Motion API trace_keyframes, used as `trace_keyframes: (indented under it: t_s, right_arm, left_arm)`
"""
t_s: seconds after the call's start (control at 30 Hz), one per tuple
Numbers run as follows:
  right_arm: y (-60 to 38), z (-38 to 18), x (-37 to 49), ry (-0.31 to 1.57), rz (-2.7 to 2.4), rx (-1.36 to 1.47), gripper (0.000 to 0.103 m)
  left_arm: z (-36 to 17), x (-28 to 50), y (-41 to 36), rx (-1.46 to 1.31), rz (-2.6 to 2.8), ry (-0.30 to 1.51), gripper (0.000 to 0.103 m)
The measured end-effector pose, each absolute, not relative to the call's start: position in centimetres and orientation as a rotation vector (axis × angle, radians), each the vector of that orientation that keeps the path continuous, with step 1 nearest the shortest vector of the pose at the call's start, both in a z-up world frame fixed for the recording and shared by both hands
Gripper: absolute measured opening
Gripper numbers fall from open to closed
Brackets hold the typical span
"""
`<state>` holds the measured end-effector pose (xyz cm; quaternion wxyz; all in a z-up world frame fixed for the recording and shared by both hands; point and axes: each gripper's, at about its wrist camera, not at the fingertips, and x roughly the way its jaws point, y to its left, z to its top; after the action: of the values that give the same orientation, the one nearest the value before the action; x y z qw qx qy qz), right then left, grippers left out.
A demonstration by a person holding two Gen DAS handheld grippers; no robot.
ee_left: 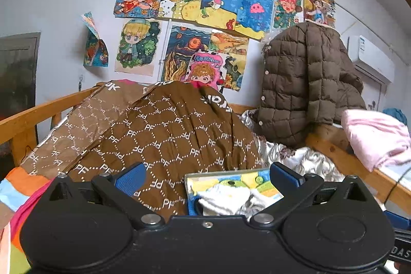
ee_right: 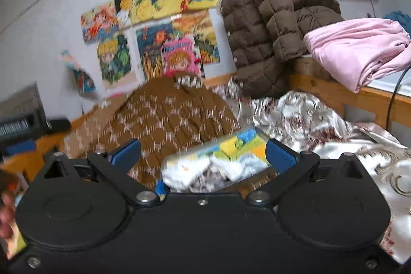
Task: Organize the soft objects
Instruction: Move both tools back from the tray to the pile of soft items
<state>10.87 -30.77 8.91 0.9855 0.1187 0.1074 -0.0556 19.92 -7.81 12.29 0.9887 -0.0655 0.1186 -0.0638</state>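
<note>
Soft white cloth bundle [ee_left: 226, 197] lies in a colourful cartoon-print box [ee_left: 257, 177] on the bed, near its wooden side rail [ee_left: 354, 161]. Left gripper [ee_left: 205, 176] and right gripper [ee_right: 203, 153] both gape wide, empty. Closing carelessly could pinch the box rim or the brown patterned quilt [ee_left: 167, 130] instead.

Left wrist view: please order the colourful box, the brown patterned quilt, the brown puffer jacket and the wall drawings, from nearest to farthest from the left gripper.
1. Colourful box, between the left gripper fingers.
2. Brown patterned quilt, ahead, left.
3. Brown puffer jacket, right, on the bed frame.
4. Wall drawings, behind everything.

Jacket [ee_left: 303, 84] hangs right of quilt [ee_left: 164, 130]; box [ee_left: 231, 186] in front.
</note>
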Motion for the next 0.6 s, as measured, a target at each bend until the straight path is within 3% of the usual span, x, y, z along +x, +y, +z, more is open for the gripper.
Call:
trace_keyframes:
  t_s: [0.6]
  right_arm:
    - [-29.6,5.2,7.8,0.405,-0.153,0.248,0.103]
  left_arm:
    - [2.5,13.6,-3.4,-0.082,-0.140,0.416,0.102]
